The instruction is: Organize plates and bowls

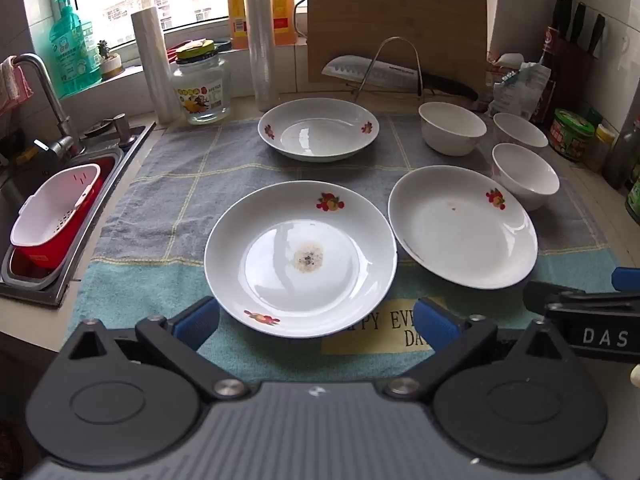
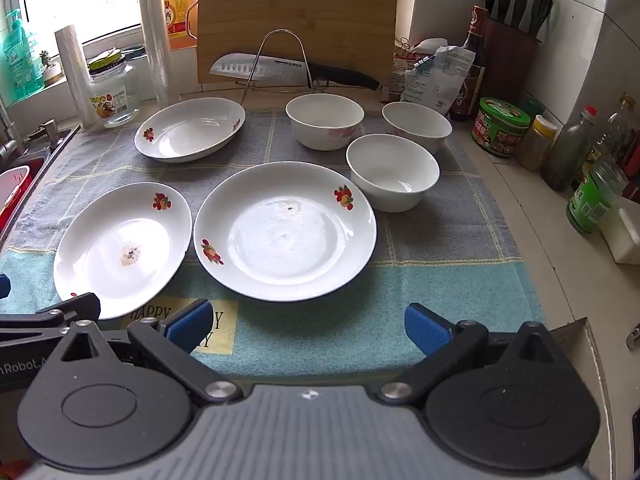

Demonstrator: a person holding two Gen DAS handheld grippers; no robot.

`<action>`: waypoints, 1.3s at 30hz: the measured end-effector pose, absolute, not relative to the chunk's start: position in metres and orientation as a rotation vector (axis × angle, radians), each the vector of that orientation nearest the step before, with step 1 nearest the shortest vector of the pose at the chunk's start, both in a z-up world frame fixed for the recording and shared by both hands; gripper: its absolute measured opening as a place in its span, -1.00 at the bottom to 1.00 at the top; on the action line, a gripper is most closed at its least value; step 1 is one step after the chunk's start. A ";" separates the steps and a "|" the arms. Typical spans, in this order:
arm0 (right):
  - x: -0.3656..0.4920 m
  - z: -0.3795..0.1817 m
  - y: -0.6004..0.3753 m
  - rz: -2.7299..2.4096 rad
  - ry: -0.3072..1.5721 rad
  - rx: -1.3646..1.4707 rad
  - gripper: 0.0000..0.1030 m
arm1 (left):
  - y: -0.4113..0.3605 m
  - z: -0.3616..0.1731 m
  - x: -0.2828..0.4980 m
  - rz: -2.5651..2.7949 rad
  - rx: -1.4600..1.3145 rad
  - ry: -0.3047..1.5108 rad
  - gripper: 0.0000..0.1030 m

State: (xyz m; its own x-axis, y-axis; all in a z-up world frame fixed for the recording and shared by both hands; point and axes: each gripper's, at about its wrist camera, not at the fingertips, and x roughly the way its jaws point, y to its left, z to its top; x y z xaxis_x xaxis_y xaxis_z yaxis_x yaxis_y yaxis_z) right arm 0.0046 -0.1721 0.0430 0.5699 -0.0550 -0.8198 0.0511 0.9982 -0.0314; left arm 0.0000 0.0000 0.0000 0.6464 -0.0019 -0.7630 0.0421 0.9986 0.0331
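Three white plates with fruit prints lie on a grey and teal cloth (image 1: 160, 184). The near left plate (image 1: 301, 259) (image 2: 122, 248) has a brown stain in its middle. The near right plate (image 1: 463, 226) (image 2: 285, 230) lies beside it, and the far plate (image 1: 318, 129) (image 2: 190, 129) sits behind. Three white bowls (image 1: 452, 128) (image 1: 520, 131) (image 1: 525, 176) (image 2: 325, 121) (image 2: 416, 127) (image 2: 392, 178) stand upright at the back right. My left gripper (image 1: 316, 322) hangs open just before the stained plate. My right gripper (image 2: 308, 326) is open in front of the near right plate, holding nothing.
A sink (image 1: 60, 216) with a red and white basket (image 1: 56, 216) lies at the left. A cutting board (image 2: 298, 20), a knife on a wire rack (image 2: 280, 70), jars, bottles (image 2: 596, 196) and a knife block (image 2: 508, 52) line the back and right.
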 end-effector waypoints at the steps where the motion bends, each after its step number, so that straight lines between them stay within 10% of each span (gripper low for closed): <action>1: 0.005 0.043 -0.172 -0.061 0.964 -0.001 1.00 | 0.000 0.000 0.000 -0.026 0.046 0.873 0.99; 39: 0.004 0.044 -0.172 -0.069 0.958 -0.010 1.00 | -0.002 0.006 0.001 -0.034 0.044 0.861 0.98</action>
